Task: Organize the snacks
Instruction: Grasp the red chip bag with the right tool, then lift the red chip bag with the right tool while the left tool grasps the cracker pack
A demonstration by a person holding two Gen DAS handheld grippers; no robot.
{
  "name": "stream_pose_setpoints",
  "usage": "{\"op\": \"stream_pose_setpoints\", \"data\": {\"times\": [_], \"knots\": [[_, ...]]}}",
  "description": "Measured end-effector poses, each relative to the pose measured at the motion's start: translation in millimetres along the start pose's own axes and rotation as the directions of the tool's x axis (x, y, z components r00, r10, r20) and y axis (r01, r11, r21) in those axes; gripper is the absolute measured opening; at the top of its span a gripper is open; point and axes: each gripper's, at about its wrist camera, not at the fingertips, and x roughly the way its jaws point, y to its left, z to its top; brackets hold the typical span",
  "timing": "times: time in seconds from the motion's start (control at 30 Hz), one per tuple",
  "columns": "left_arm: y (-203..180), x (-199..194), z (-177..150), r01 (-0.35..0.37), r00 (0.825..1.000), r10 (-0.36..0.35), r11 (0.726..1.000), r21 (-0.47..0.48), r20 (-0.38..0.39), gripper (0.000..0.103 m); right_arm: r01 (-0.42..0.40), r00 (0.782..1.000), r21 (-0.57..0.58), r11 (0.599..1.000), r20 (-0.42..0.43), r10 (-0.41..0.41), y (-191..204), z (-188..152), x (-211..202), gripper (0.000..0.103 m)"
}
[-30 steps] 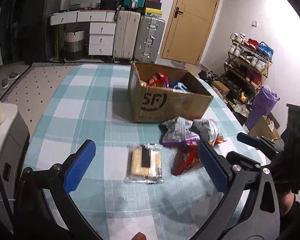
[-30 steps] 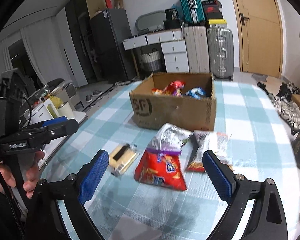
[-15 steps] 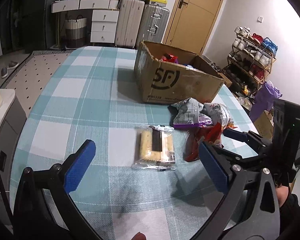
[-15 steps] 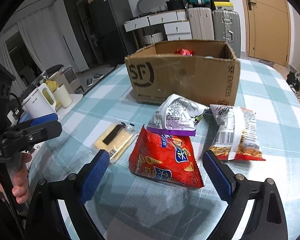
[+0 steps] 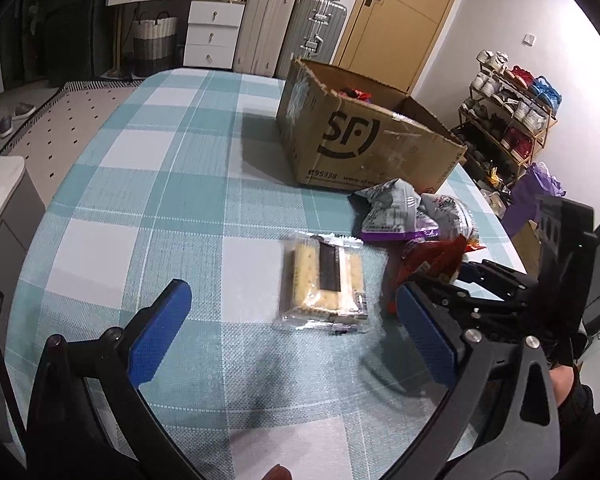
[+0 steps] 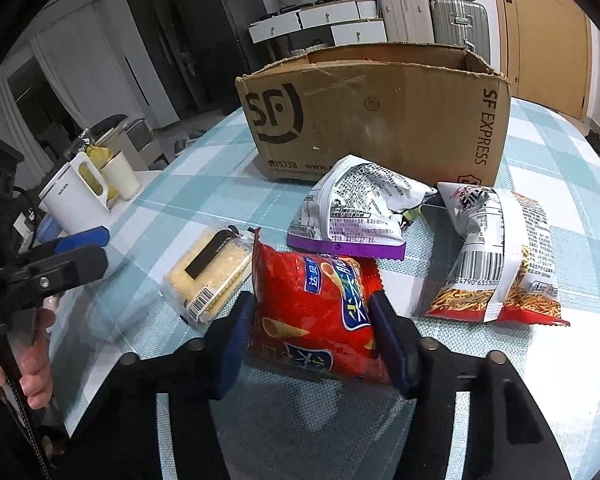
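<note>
Red crinkly foil snack bag [image 6: 316, 312], lying on the checked tablecloth [image 6: 560, 380] before the brown cardboard box [image 6: 380, 120]: right gripper [image 6: 314, 340], jaws just closed, clamps its lower half; left gripper [image 5: 292, 320] gapes; best lifted gently, avoiding crushing, into box.

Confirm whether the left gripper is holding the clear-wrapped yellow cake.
No: the left gripper is open above the clear-wrapped yellow cake, its blue pads clear of it.

Red snack bag [image 6: 312, 304]; teal-white checked tablecloth [image 5: 148, 184] (brown box [image 6: 380, 120]).
</note>
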Motion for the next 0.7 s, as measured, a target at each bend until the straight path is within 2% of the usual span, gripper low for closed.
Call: {"op": "stream_pose_setpoints", "data": {"times": [0.4,0.7], "knots": [[-0.3,2.8,-2.7,-0.015,1.0,0.015,1.0,0.005,-0.013,0.102,-0.072,0.997,0.061,0.995,0.042,0.07,-7.8,-8.8,-20.5,0.054],[-7.3,13.7,-3.0,-0.019,0.999,0.02,1.0,0.022,-0.041,0.102,-0.086,0.993,0.106,0.991,0.088,0.077,-15.9,-18.0,-47.8,0.054]]}}
